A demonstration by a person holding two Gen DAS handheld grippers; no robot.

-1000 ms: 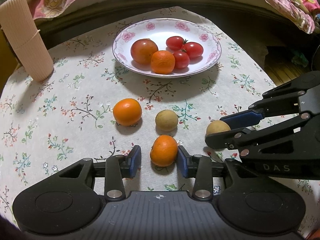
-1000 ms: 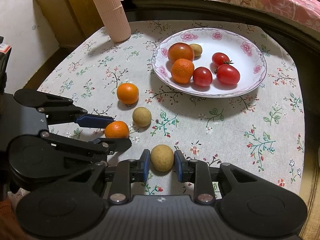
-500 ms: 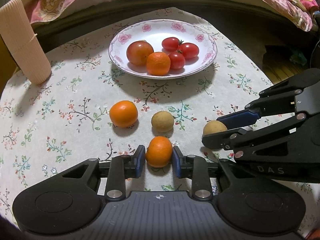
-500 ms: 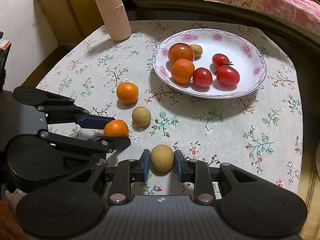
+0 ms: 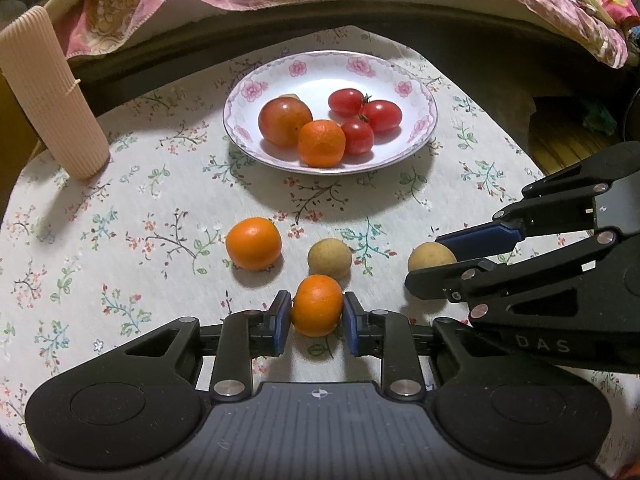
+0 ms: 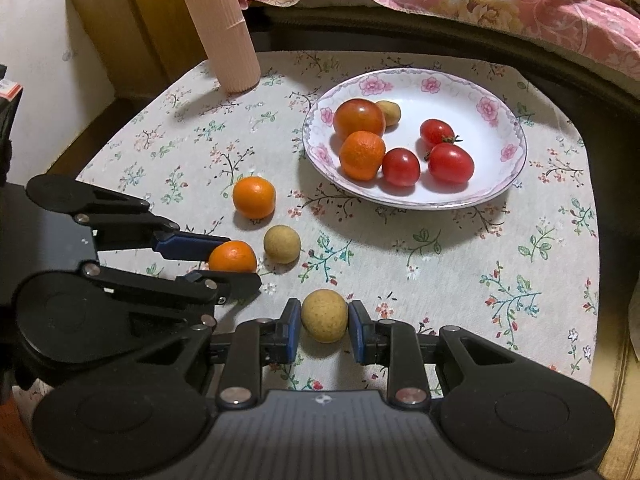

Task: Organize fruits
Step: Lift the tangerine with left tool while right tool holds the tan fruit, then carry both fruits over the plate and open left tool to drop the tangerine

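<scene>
On the tablecloth (image 5: 120,240), left tongs (image 5: 316,322) have closed on the mandarin (image 5: 317,305).

Both cameras ride just behind their fingers, tilted steeply down and close over the near edge of the flowered tablecloth (image 5: 120,240); the left view looks from the left side, the right from the right; both face the far plate (image 5: 424,128), and share it, the loose fruit between, and the ribbed cylinder (image 6: 218,28).

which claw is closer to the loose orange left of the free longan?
Left. The left claw, shut on another orange, sits just in front of the loose orange. The right claw, shut on a longan, sits further off.
</scene>
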